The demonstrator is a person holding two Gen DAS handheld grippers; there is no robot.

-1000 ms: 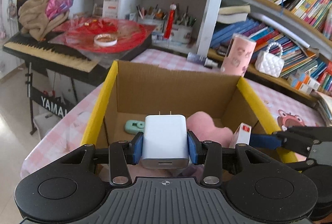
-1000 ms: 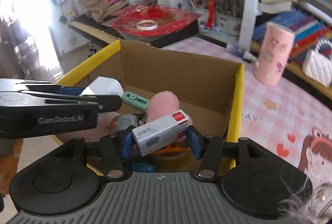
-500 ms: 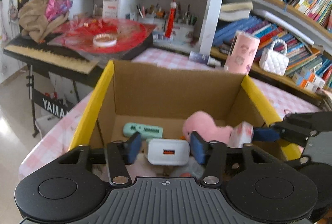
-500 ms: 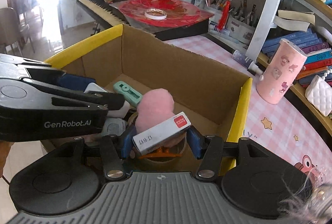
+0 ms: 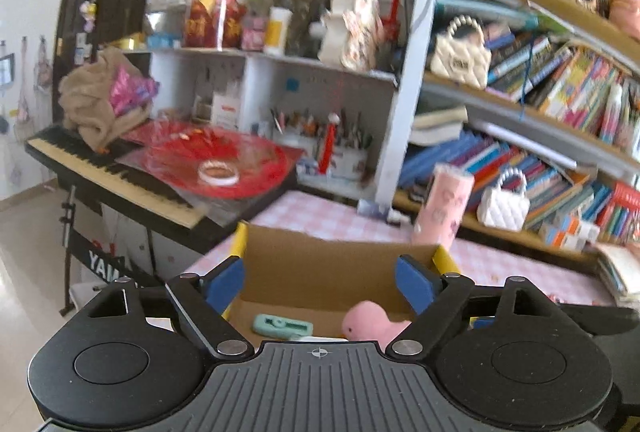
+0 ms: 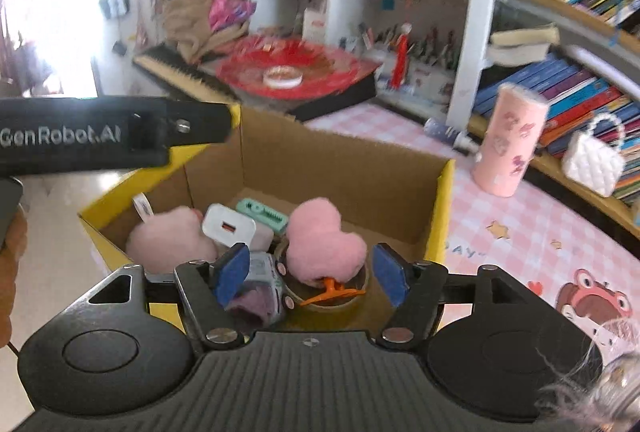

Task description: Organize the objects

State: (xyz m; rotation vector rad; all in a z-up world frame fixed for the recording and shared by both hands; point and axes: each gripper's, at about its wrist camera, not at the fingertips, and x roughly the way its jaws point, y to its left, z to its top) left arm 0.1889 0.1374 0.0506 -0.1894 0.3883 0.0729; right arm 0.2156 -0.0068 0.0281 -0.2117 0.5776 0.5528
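Only the right view shows the white charger (image 6: 228,228) inside the box (image 6: 440,207).

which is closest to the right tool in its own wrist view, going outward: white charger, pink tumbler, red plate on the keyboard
From the right tool, whose jaws are opening with nothing held:
1. White charger, in the cardboard box, just ahead to the left.
2. Pink tumbler, standing on the checked tablecloth beyond the box, to the right.
3. Red plate, on the keyboard at the back.
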